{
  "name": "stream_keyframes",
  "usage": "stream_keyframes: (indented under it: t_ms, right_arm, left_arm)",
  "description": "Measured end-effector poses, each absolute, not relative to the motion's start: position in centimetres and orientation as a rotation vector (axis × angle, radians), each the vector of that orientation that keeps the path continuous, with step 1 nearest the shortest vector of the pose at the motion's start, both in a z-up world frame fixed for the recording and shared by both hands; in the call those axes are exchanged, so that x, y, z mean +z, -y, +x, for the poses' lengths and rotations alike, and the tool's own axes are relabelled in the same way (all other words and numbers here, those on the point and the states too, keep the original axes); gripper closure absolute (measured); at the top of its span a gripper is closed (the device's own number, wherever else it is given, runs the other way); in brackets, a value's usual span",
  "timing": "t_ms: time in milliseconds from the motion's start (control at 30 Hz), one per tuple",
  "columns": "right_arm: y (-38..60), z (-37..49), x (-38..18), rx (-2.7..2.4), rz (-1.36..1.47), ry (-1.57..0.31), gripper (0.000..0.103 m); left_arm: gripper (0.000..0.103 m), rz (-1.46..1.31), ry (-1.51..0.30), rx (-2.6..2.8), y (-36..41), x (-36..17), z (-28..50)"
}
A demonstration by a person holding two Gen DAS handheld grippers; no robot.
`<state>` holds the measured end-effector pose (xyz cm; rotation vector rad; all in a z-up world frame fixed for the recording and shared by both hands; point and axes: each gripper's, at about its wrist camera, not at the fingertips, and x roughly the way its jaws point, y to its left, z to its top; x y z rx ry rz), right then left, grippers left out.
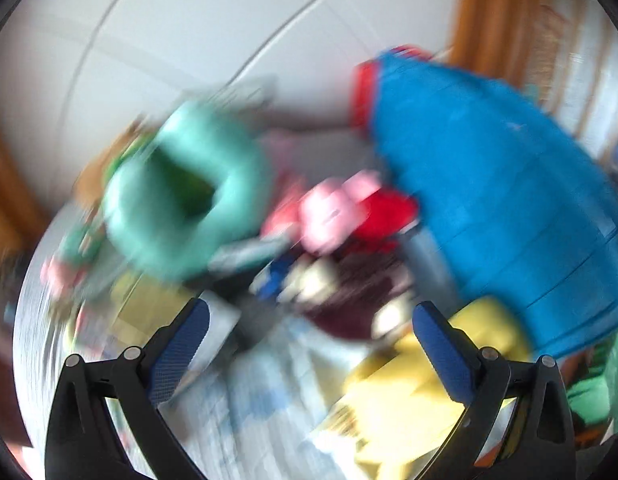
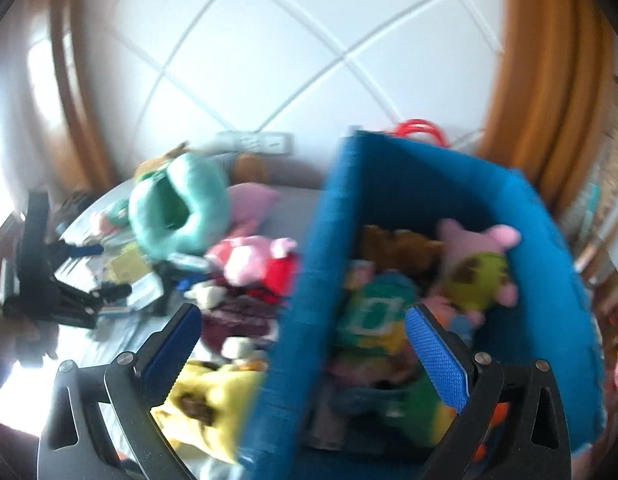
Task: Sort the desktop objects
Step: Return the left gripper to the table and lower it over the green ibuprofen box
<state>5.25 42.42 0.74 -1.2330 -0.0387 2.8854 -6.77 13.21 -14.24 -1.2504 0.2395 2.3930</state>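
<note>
A blue fabric bin stands on the right and holds several plush toys, among them a pink and green one; its outer wall fills the right of the left wrist view. Plush toys lie on the table: a teal ring-shaped one, a pink and red one, a maroon one, a yellow one. My left gripper is open and empty above the pile; it shows in the right wrist view at the left. My right gripper is open and empty over the bin's near wall.
The grey table also carries small cards and packets. A white panelled wall and a power strip lie behind. Wooden frames stand at both sides. Both views are blurred.
</note>
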Motion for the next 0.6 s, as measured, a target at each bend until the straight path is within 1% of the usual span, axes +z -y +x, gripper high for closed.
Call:
stream_keyframes:
  t_ms: [200, 267, 367, 467, 600]
  right_arm:
    - [-32.6, 1.9, -1.1, 2.940, -1.369, 0.119, 0.000]
    - [-29.8, 1.1, -1.7, 2.945, -1.404, 0.139, 0.000]
    - [-26.4, 0.3, -2.6, 2.938, -1.451, 0.159, 0.000]
    - [-23.3, -0.7, -4.0, 2.915, -1.504, 0.187, 0.000]
    - [-20.2, -1.8, -6.3, 2.881, -1.567, 0.212, 0.000]
  left_arm:
    - [0.000, -1.478, -0.205, 2.512, 0.8, -22.2, -7.3]
    - [0.000, -1.544, -0.188, 2.515, 4.1, -24.8, -7.6]
    - [0.000, -1.633, -0.184, 2.504, 7.7, -28.4, -8.1]
    - [0.000, -1.711, -0.185, 2.460, 9.6, -31.7, -8.6]
    - [0.000, -1.724, -0.238, 2.396, 9.6, -34.8, -9.7]
